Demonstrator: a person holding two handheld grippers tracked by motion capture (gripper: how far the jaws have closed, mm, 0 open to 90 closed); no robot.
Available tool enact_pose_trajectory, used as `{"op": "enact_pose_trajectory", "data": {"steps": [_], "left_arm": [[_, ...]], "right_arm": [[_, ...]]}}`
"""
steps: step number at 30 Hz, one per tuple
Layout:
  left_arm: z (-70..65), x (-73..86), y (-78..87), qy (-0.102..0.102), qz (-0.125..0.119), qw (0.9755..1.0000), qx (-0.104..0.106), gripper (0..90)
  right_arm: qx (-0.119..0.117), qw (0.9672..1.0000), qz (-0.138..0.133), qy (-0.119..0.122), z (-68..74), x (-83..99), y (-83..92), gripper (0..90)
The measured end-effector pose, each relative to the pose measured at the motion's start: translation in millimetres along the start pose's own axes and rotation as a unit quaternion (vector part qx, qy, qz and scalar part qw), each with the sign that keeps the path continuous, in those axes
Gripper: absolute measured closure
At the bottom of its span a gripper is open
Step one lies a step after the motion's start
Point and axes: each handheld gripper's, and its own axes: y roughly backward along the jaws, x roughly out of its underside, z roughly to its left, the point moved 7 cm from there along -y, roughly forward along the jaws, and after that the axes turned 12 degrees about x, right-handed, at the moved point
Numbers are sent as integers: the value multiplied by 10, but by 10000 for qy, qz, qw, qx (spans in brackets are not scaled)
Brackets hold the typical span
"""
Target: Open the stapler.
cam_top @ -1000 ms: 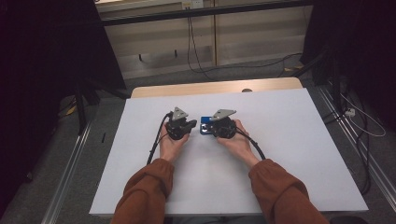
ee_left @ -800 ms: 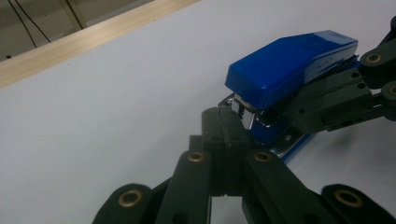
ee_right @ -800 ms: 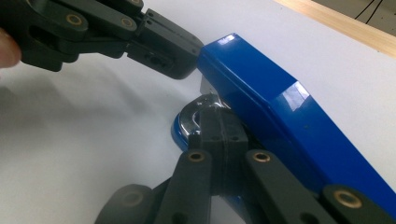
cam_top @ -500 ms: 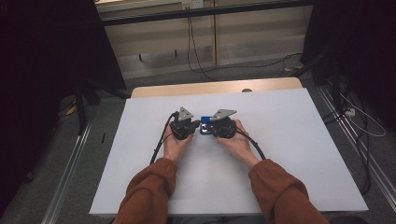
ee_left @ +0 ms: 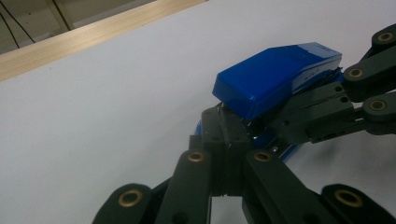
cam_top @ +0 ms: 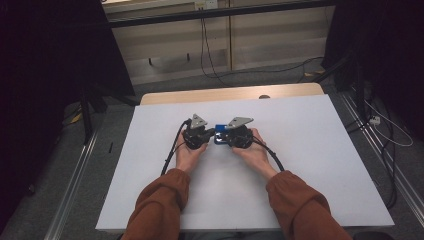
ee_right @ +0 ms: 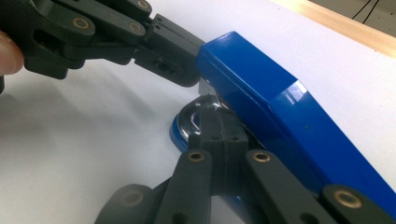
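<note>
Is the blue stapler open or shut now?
Open. In the right gripper view the stapler's blue top arm is lifted away from its base, with a gap and the metal part visible between them near the front.

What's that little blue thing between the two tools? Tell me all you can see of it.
It looks like a blue stapler of glossy plastic, with a long boxy top arm above a rounded blue base and a bit of shiny metal between. It sits on the white table, mid-table. Both shut tools meet it end-on: the left tool and the right tool.
</note>
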Motion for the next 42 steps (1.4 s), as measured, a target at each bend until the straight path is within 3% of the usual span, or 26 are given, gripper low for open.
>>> {"op": "enact_pose_trajectory", "data": {"steps": [8, 14, 42], "left_arm": [[13, 18, -15, -15, 71, 10000, -16, 900], [0, -24, 10, 32, -29, 10000, 77, 900], [-31, -144, 54, 118, -272, 9995, 121, 900]], "right_arm": [[10, 10000, -4, 10, 4, 0, 0, 900], [11, 10000, -12, 9, 2, 0, -1, 900], [5, 10000, -38, -13, 5, 2, -4, 900]]}}
